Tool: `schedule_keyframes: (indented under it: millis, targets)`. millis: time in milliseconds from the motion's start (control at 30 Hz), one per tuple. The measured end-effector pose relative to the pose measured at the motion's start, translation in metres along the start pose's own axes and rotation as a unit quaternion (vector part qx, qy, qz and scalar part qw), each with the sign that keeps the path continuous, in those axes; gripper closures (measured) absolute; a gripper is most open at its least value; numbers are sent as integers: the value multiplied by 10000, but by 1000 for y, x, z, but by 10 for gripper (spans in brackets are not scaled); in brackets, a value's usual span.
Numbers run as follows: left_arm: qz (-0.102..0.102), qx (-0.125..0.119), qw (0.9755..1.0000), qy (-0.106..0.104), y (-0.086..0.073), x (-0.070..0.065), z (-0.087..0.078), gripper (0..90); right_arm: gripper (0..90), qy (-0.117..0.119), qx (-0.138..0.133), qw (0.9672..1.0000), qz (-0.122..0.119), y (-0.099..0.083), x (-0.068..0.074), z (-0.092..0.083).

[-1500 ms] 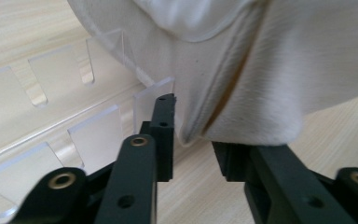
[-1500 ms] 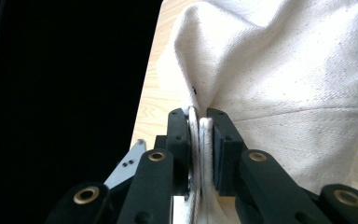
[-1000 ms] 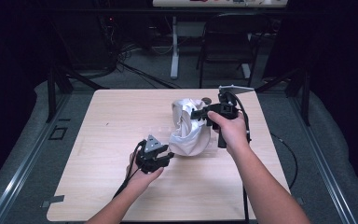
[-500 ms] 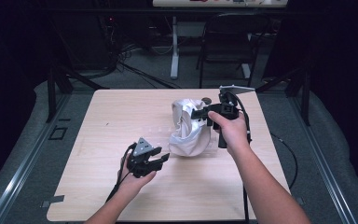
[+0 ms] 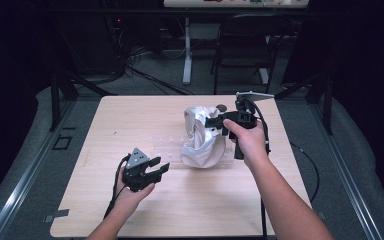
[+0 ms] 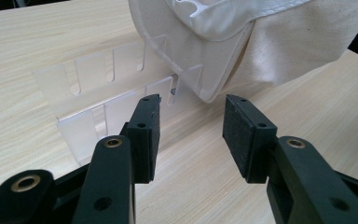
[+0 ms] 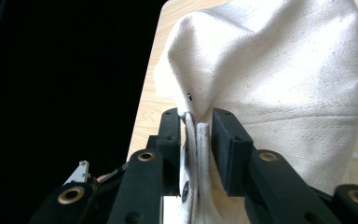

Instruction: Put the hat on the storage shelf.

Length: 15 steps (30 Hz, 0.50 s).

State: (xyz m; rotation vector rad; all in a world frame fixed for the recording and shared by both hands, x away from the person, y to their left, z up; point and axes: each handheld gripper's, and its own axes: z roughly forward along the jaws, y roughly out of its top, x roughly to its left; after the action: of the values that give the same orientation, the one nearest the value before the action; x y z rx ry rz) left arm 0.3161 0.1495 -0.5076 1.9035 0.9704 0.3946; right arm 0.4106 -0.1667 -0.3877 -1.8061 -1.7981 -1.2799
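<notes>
Since the earlier frame, the left gripper point(image 5: 152, 169) has drawn back from the white canvas bag point(image 5: 200, 140) at mid-table, jaws apart and empty. Soft, light and floppy, the bag probably handles best by its stitched rim, where the right gripper point(image 7: 197, 123) is clamped. Its interior is hidden; a clear slotted plastic sheet point(image 6: 98, 93) lies partly beneath it on the pale wooden table point(image 5: 130, 115).

Right hand-held gripper point(image 5: 214, 123) pinches the white cloth bag point(image 5: 200, 136) — left hand-held gripper point(image 5: 156, 169) hovers apart, jaws spread.
</notes>
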Motion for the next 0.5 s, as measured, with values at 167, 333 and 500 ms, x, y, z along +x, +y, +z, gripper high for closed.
schedule_keyframes:
  millis: [167,333,500]
  targets:
    - [-67,10,10000,49,-3,5,-1,571,698,62,-62,10000,-41,-1,0,-4]
    - [-131,-4,9999,60,-4,10,-1,571,650,81,-245,9995,-183,-7,0,-11]
    - [-71,28,9999,124,-6,11,-2,576,616,30,-377,9988,-311,-15,-6,-13]
